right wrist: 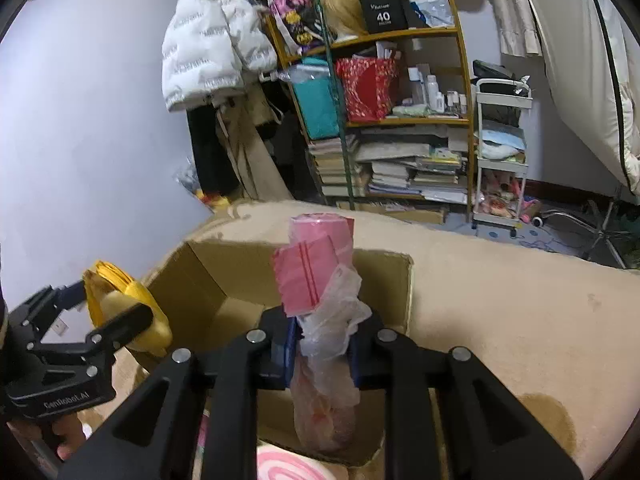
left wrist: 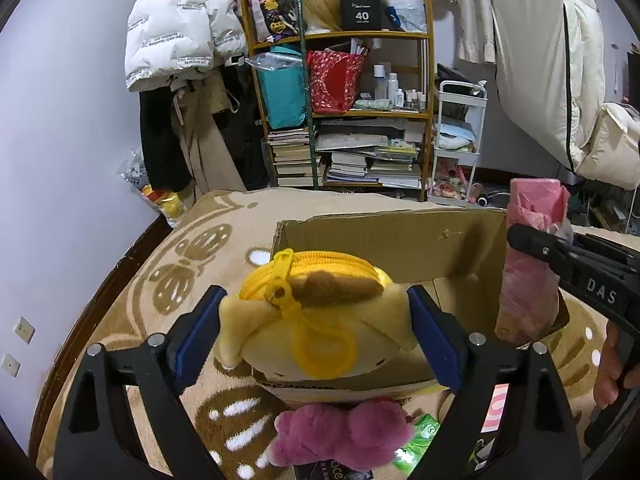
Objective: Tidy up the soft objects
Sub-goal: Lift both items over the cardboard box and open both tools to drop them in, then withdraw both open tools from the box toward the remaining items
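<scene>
Left gripper [left wrist: 316, 320] has its blue pads clamped on either side of a yellow plush pouch [left wrist: 316, 308] (zipper and a yellow plastic clip facing the camera), held up over the near edge of the open cardboard box [left wrist: 392, 248]. Over on the right, the right gripper [right wrist: 322, 350] is squeezed shut around a roll of pink plastic bags [right wrist: 320, 280], upright, its lower end down inside the box by the right wall. The box sits on a beige patterned blanket [left wrist: 192, 264]. Just before the box's near edge lies a magenta plush toy [left wrist: 344, 432], with a green packet [left wrist: 416, 440] beside it.
</scene>
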A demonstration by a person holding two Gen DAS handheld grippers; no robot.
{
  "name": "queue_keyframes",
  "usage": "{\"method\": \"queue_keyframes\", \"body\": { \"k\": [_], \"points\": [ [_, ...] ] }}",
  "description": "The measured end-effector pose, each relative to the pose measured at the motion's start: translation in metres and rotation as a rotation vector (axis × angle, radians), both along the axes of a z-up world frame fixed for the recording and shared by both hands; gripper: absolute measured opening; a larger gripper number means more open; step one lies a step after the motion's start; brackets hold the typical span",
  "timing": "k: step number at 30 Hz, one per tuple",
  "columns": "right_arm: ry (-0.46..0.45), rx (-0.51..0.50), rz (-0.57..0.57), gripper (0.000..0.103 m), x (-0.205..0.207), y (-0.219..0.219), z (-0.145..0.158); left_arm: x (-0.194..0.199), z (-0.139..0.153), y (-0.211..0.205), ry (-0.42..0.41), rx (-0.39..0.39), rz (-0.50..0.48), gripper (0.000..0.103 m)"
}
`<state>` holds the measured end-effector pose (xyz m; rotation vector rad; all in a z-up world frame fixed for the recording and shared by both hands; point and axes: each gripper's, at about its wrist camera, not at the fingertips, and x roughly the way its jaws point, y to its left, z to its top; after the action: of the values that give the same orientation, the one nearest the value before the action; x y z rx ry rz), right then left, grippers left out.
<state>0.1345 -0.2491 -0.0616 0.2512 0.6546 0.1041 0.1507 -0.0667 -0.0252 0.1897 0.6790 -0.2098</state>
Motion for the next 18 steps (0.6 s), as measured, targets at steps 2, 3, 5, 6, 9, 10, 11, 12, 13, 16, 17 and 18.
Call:
{"method": "queue_keyframes", "body": {
  "k": [2, 3, 5, 6, 9, 10, 11, 12, 13, 16, 17, 18],
  "points": [
    [0.005, -0.01, -0.001, 0.025, -0.001, 0.001, 0.0, 0.001, -0.001, 0.0, 0.005, 0.0, 0.004, 0.091],
    [0.008, -0.014, -0.003, 0.026, -0.002, 0.001, 0.0, 0.001, -0.001, 0.0, 0.007, 0.003, 0.006, 0.093],
    [0.012, -0.023, -0.004, 0.029, -0.002, 0.001, 0.001, 0.0, -0.001, 0.0, 0.004, 0.008, 0.007, 0.094],
    [0.013, -0.027, -0.003, 0.03, -0.003, 0.001, 0.001, -0.001, -0.002, 0.0, 0.002, 0.011, 0.007, 0.094],
    [0.004, -0.032, -0.001, 0.041, -0.005, 0.002, 0.003, -0.002, -0.001, -0.001, 0.01, 0.013, 0.006, 0.095],
    [-0.007, -0.034, -0.003, 0.047, -0.007, 0.002, 0.006, -0.003, -0.001, -0.001, 0.011, 0.013, 0.007, 0.095],
    [-0.014, -0.038, -0.003, 0.051, -0.009, 0.003, 0.007, -0.003, 0.0, -0.001, 0.007, 0.014, 0.011, 0.095],
    [-0.022, -0.042, -0.003, 0.052, -0.011, 0.004, 0.009, -0.005, 0.0, 0.0, 0.001, 0.015, 0.014, 0.096],
    [-0.027, -0.045, -0.002, 0.052, -0.012, 0.004, 0.011, -0.006, 0.001, 0.0, -0.003, 0.015, 0.017, 0.096],
    [-0.03, -0.05, 0.001, 0.054, -0.018, 0.006, 0.014, -0.01, 0.006, 0.005, -0.009, 0.005, 0.029, 0.097],
    [-0.03, -0.049, 0.001, 0.057, -0.017, 0.006, 0.014, -0.011, 0.007, 0.006, -0.009, -0.001, 0.035, 0.098],
    [-0.031, -0.049, 0.001, 0.06, -0.017, 0.006, 0.014, -0.013, 0.009, 0.01, -0.013, -0.009, 0.04, 0.099]
  ]
}}
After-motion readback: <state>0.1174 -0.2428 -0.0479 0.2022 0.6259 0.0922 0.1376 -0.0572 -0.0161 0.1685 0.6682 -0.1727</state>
